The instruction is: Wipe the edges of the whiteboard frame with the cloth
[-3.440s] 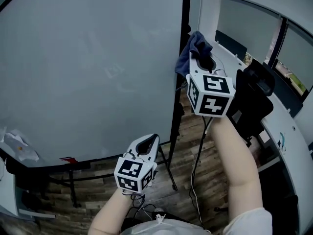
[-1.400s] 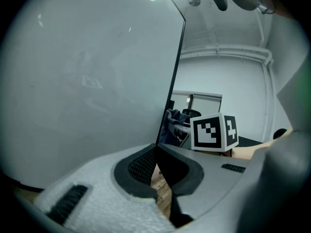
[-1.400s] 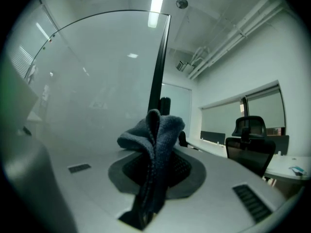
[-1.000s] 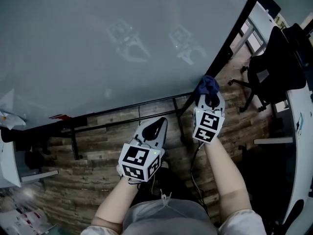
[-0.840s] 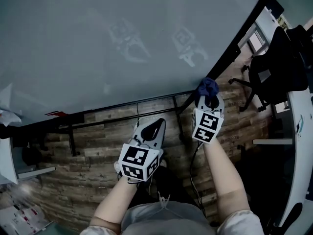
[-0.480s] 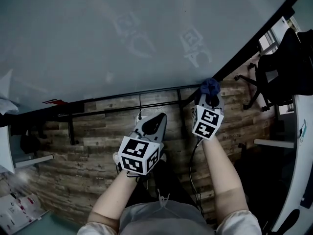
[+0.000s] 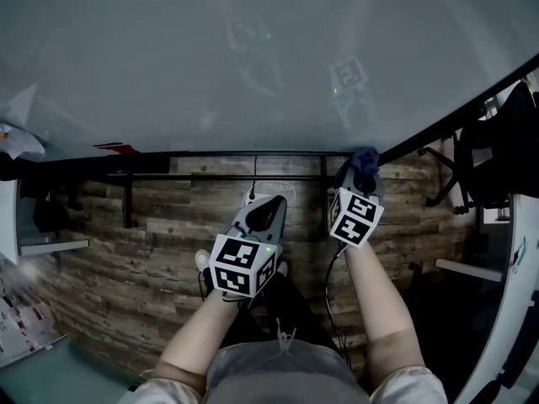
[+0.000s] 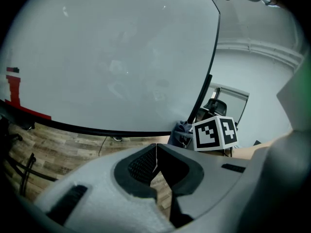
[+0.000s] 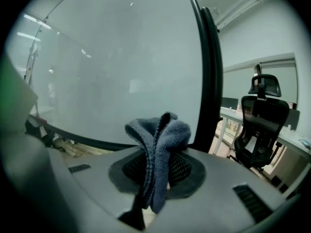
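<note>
A large whiteboard (image 7: pixel 210 57) with a black frame (image 7: pixel 253 153) fills the upper head view. My right gripper (image 7: pixel 364 175) is shut on a folded blue cloth (image 7: pixel 364 158), which sits at the frame's bottom right corner. In the right gripper view the blue cloth (image 9: pixel 158 144) bulges out between the jaws, with the frame's black right edge (image 9: pixel 209 81) just behind it. My left gripper (image 7: pixel 268 209) hangs below the bottom edge, shut with nothing in it. In the left gripper view the jaws (image 8: pixel 155 159) meet, and the right gripper's marker cube (image 8: pixel 215 132) shows beyond them.
A black office chair (image 7: pixel 497 150) stands to the right of the board, and also shows as the chair (image 9: pixel 257 125) in the right gripper view. The board's stand legs (image 7: pixel 126 200) rest on the wood-plank floor (image 7: pixel 168 242). A white desk edge (image 7: pixel 505 310) runs along the right. Crumpled paper (image 7: pixel 21 141) sits at the left.
The right gripper with the cloth has gone down the board's right edge to the bottom right corner. The view has tipped lower and the left gripper has stayed below the board.
</note>
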Motion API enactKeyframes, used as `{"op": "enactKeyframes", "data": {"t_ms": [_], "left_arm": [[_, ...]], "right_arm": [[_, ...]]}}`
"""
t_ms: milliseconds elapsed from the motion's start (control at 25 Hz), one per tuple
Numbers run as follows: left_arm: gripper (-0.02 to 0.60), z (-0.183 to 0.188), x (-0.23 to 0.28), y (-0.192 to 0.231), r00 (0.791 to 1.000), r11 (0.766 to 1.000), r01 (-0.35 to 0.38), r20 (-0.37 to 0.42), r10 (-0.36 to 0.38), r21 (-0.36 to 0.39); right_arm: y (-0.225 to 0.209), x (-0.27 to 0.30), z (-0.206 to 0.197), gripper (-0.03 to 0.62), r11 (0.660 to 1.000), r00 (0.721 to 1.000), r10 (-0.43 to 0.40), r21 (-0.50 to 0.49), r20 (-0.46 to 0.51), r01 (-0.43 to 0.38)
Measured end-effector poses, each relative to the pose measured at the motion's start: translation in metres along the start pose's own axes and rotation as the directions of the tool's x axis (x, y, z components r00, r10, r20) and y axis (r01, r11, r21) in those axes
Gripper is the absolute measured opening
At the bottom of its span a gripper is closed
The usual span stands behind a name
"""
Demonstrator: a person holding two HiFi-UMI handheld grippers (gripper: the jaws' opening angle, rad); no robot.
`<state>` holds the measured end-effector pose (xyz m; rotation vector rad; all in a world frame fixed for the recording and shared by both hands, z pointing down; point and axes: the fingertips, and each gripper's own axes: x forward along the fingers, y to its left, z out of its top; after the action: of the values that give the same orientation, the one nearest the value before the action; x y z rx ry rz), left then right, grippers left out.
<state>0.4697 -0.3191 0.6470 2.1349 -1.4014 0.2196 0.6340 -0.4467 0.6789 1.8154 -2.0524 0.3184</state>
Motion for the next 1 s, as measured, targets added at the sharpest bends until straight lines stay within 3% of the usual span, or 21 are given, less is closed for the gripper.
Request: {"op": "enactKeyframes", "data": {"t_ms": [200, 480, 760, 1000], "left_arm": [[0.018, -0.002, -0.025, 0.028, 0.999, 0.998, -0.047, 0.019, 0.048, -0.031], [0.018, 0.000, -0.074, 0.078, 0.988, 0.990, -0.138, 0.063, 0.140, -0.038], [0.018, 0.002, -0.136, 0.143, 0.973, 0.977, -0.210, 0.088, 0.213, -0.043], [0.018, 0.006, -0.181, 0.189, 0.967, 0.974, -0.227, 0.113, 0.227, -0.015]], "right_arm": [[0.048, -0.003, -0.001, 0.066, 0.998, 0.998, 0.053, -0.028, -0.043, -0.054], [0.095, -0.002, 0.005, 0.066, 1.000, 0.995, 0.006, 0.010, -0.097, -0.005], [0.173, -0.012, 0.008, 0.066, 0.999, 0.990, 0.041, 0.026, -0.133, -0.038], [0.239, -0.018, 0.004, 0.066, 0.998, 0.987, 0.070, 0.005, -0.147, -0.070]]}}
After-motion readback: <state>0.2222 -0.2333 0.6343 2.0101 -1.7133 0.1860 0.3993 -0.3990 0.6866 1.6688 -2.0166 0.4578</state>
